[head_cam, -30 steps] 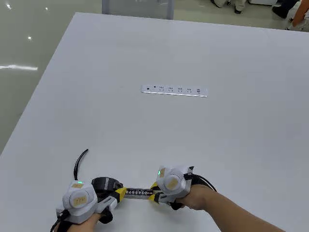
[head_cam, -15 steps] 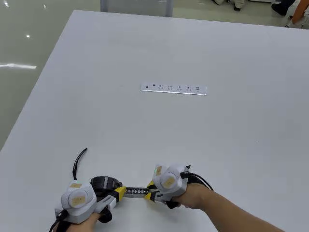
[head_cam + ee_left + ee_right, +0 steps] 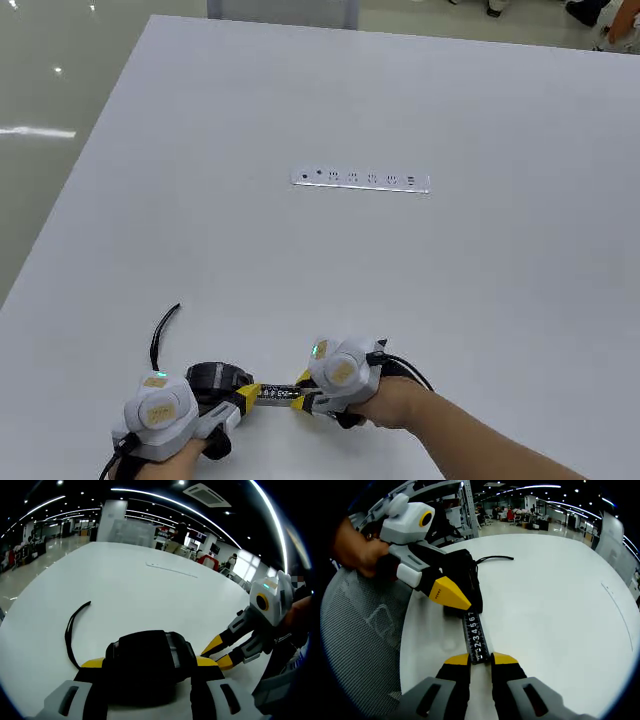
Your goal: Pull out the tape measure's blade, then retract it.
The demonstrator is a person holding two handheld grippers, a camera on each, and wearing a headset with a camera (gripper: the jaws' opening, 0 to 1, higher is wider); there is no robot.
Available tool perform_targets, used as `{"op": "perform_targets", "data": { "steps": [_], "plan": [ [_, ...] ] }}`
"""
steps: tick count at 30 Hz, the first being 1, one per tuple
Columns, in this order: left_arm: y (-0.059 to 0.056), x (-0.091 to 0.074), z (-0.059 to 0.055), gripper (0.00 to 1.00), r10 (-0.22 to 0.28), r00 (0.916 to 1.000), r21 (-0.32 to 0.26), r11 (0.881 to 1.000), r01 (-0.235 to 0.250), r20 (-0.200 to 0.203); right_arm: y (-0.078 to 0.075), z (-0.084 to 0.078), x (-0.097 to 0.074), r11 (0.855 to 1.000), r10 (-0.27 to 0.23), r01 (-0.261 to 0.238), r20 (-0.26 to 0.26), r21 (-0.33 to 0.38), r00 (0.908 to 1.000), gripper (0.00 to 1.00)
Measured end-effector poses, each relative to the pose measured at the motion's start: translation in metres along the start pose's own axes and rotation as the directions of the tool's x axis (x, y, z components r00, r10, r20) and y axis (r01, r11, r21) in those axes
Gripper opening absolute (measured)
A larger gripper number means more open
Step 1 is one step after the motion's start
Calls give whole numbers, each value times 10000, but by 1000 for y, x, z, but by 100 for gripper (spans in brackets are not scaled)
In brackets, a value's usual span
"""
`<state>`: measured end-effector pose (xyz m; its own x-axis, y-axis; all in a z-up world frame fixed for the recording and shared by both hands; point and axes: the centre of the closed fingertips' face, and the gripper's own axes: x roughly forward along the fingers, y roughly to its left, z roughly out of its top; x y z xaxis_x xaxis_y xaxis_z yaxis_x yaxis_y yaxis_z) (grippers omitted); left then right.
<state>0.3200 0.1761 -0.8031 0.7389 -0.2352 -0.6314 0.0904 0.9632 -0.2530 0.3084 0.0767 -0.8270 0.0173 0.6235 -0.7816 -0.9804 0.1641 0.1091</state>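
The black tape measure case (image 3: 216, 379) lies near the table's front edge, with my left gripper (image 3: 236, 396) shut on it. In the left gripper view the case (image 3: 147, 660) sits between the yellow fingertips (image 3: 93, 663). A short length of numbered blade (image 3: 274, 395) runs right from the case to my right gripper (image 3: 299, 399), which is shut on the blade's end. The right gripper view has the blade (image 3: 474, 634) leading from my right gripper (image 3: 480, 658) to the case (image 3: 466, 575). A black wrist strap (image 3: 160, 335) trails left of the case.
A white power strip (image 3: 360, 181) lies flat in the middle of the white table (image 3: 420, 290). The table's left edge (image 3: 70, 200) drops to a shiny floor. A mesh chair back (image 3: 360, 630) stands on the left of the right gripper view.
My right gripper has moved left toward the case, and the exposed blade between the two grippers has grown shorter. The left gripper and the case have stayed put.
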Motion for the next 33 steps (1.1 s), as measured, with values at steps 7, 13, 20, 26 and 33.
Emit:
{"op": "perform_targets", "data": {
  "steps": [7,13,20,26,33],
  "plan": [
    [0,0,0,63,-29,10000,-27,10000,29,1,1,5,4,10000,70,-70,67,21,10000,15],
    [0,0,0,63,-46,10000,-46,10000,46,2,2,7,5,10000,74,-74,103,-4,9999,15],
    [0,0,0,63,-37,10000,-39,10000,37,-3,3,11,7,9999,139,-138,102,-31,9999,15],
    [1,0,0,63,-39,10000,-122,9999,39,13,3,15,10,9997,200,-203,222,104,9996,15],
    [1,0,0,63,-48,10000,-107,9999,48,-1,6,22,14,9996,230,-235,362,145,9991,14]
  ]
}}
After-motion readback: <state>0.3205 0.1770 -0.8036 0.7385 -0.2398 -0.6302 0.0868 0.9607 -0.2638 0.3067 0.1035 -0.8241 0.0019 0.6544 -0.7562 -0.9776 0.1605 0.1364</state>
